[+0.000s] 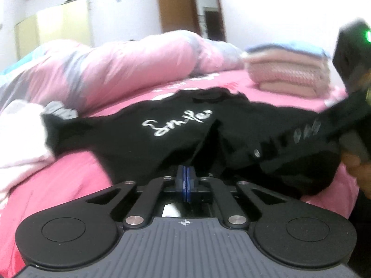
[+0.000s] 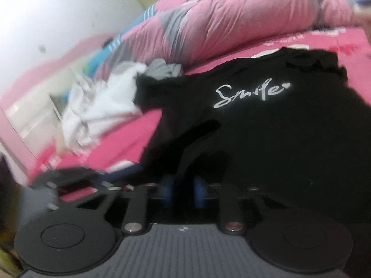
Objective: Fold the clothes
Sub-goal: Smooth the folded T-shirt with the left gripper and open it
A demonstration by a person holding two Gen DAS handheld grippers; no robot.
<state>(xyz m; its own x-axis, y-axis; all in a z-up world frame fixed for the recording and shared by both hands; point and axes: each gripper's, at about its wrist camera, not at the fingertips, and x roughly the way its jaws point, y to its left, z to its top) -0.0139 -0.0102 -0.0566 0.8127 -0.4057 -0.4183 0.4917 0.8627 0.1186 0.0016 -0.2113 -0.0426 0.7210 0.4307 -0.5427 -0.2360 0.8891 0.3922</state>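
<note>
Tongs first: my left tongs have their blue pads pressed flat together with no gap, right at the near hem of the black T-shirt; dark cloth bunches over the tips, so they look clenched on the shirt, though the pinched fold itself is hidden. My right tongs show two blue pads with a dark gap between them, and black cloth fills that gap; blur keeps me from saying whether they grip it or merely stand in it. In the left view the right tongs' body reaches in from the right edge over the shirt, tilted down toward it, with my hand wrapped around its handle.

The shirt lies spread near the front edge of the bed, on its pink sheet, white "Smile" lettering facing up and the collar toward the far side. Its near part is rumpled and lifted around both tongs. A white garment is crumpled at the shirt's left sleeve, touching it. Beyond lies a rolled pink quilt along the far edge, and a stack of folded clothes sits at the far right corner.
</note>
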